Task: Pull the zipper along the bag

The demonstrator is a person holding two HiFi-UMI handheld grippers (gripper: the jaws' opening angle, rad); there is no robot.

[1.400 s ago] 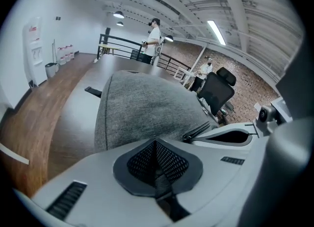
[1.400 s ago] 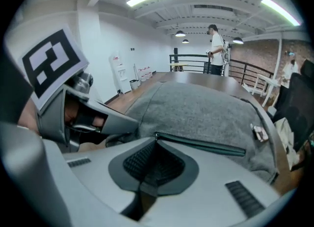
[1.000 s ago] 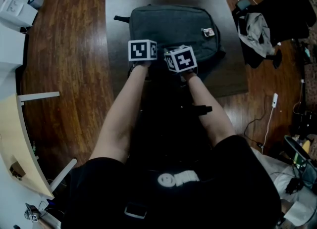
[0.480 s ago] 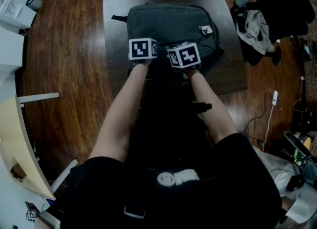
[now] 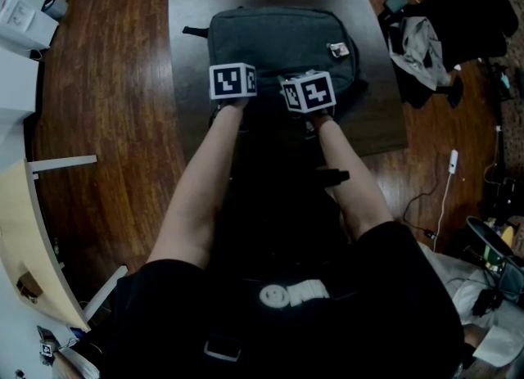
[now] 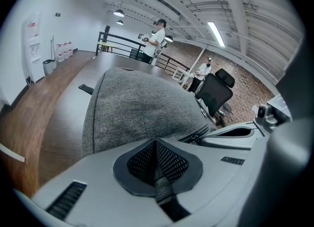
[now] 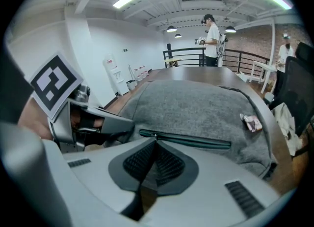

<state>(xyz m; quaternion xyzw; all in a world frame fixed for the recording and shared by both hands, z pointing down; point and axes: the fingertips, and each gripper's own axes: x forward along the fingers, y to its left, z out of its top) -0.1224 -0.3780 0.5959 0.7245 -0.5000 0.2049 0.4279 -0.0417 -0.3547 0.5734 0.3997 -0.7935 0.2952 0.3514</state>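
Observation:
A grey backpack lies flat on a dark table. My left gripper is at the bag's near left edge; its jaws are shut, with a strip of grey bag fabric pinched between the pads. Just to its right, my right gripper is shut on the small zipper pull at the left end of a dark green zipper that runs to the right across the bag's front. In the head view only the grippers' marker cubes show, the left cube and the right cube; the jaws are hidden under them.
A small tag hangs on the bag's right side. An office chair draped with clothes stands right of the table, with cables on the wooden floor. White furniture stands at the left. People stand far off.
The right gripper's cube has shifted a little to the right along the bag. The left cube has hardly moved.

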